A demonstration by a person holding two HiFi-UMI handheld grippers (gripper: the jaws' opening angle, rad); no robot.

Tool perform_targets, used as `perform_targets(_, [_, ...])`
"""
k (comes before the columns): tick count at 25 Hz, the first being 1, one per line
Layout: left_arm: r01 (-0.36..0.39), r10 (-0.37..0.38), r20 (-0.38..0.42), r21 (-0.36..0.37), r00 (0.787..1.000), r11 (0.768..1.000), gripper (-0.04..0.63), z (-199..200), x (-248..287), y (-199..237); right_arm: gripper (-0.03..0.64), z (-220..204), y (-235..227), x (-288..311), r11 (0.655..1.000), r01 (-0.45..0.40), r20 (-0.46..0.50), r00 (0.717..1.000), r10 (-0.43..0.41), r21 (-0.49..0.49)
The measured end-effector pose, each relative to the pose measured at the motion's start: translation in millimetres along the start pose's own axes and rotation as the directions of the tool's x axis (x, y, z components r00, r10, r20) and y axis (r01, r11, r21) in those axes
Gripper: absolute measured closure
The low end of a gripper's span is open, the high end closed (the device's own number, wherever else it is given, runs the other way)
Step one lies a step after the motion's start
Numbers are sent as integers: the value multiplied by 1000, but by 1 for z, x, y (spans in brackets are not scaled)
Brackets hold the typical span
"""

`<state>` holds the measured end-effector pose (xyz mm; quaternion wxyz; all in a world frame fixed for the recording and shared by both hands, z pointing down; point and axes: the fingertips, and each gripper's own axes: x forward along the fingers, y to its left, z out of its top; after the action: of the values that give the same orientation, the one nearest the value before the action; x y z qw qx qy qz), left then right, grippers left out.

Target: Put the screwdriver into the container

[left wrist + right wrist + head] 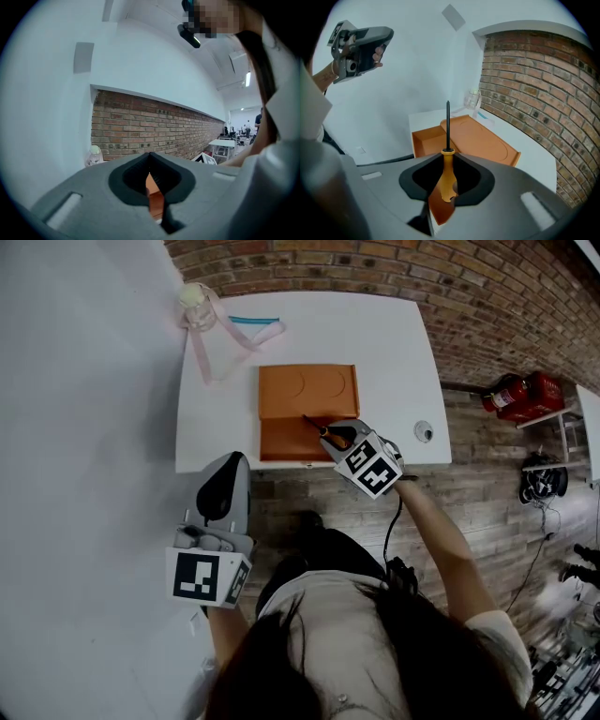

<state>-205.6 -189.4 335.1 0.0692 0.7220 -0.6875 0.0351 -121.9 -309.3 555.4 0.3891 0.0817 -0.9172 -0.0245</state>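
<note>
The person is holding the right gripper (339,439) at the near right corner of the orange container (281,439). Its jaws are pinching the screwdriver (319,427) by the orange handle. In the right gripper view the handle (448,176) is sitting between the two dark pads, and the black shaft (447,126) is pointing straight out ahead of them. From the head view, the shaft is reaching in over the container's near half, with its tip close to the line where that half meets the flat half with two pressed circles. Whether the tip is touching the container cannot be told.

The container is lying open on the white table (394,352), close to the table's near edge.

The left gripper (228,470) is hanging off the table, to the left of the container and nearer the person than it. The left gripper view shows its jaws pressed together at the tips. Nothing is between them, and only a thin slit lower down is showing a strip of the orange container behind.

Beyond the container, toward the far left corner of the table, a small clear jar (197,306) is standing with a pink ribbon (234,343) trailing from it toward the container. A thin light-blue strip (253,321) is lying just past the container's far edge. A brick wall (422,268) is running behind the table, on the far side of the container. Well to the right of the container, on the wooden floor, two red cylinders (520,395) are lying by the wall.
</note>
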Motion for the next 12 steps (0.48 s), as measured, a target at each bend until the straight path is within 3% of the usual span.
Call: perform_targets(12, [-16, 16, -8, -18, 1000, 1000, 594, -6, 7, 10, 539, -11, 5, 23, 997, -63, -91, 994, 58, -50])
